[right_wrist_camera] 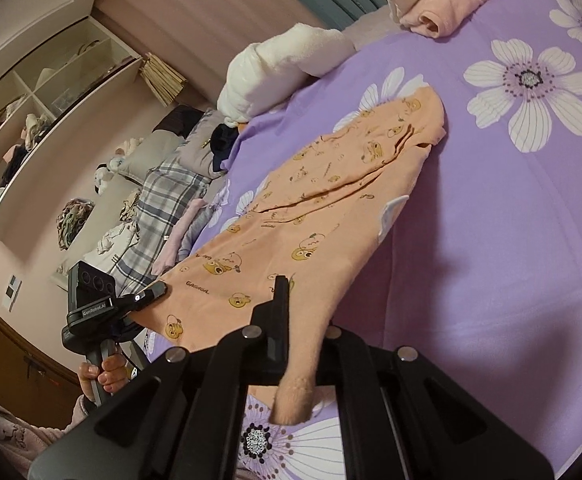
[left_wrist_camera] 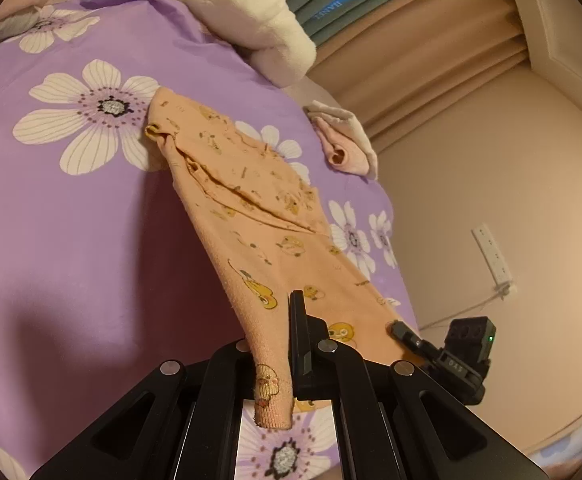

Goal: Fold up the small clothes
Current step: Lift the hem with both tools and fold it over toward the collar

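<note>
The left gripper (left_wrist_camera: 287,364) and right gripper (right_wrist_camera: 303,360) are each clamped on a near corner of the orange baby garment (left_wrist_camera: 251,216), whose long axis runs straight ahead, far end resting on the purple bed (left_wrist_camera: 71,240).

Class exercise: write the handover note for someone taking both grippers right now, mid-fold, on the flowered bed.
Left gripper: shut on one cuffed end of the orange printed garment.
Right gripper: shut on the other near end; its fingers also show in the left view.
The garment is lifted at the near end, and its far part rests on the purple flowered sheet.
Done: one pink and white piece lies folded near the bed edge.
Left: carry the held ends toward the far end, lay flat, release.
</note>
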`<state>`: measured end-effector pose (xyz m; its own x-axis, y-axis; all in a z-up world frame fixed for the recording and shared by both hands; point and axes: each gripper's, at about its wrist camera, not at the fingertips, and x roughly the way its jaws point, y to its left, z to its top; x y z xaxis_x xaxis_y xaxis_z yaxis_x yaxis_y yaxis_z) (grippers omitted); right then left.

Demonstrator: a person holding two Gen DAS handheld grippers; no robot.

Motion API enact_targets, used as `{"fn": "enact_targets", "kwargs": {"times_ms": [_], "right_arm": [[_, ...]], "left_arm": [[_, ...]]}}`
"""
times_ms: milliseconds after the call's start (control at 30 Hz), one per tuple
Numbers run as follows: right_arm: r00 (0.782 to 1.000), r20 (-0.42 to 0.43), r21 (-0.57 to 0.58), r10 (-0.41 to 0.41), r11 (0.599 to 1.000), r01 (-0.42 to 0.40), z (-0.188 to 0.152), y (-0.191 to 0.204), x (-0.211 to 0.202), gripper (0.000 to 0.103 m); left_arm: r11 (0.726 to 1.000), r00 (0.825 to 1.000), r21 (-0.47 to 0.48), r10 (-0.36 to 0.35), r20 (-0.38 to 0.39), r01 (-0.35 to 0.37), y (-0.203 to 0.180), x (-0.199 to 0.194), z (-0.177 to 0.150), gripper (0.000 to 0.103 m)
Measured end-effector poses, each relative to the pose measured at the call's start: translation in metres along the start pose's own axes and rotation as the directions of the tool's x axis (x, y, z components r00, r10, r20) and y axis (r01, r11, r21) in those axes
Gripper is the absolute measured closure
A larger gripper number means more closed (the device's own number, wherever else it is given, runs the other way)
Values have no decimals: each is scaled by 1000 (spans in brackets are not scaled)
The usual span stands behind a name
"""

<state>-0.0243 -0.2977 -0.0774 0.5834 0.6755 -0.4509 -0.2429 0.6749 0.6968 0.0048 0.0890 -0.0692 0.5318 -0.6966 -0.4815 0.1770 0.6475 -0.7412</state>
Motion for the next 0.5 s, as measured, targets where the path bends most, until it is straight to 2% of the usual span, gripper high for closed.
{"fn": "enact_targets", "kwargs": {"times_ms": [500], "right_arm": [[1000,10,-60,10,998,-9,0,13,-20,100]], "left_arm": [[994,998,91,-56,10,55,-28,-19,-4,103]]}}
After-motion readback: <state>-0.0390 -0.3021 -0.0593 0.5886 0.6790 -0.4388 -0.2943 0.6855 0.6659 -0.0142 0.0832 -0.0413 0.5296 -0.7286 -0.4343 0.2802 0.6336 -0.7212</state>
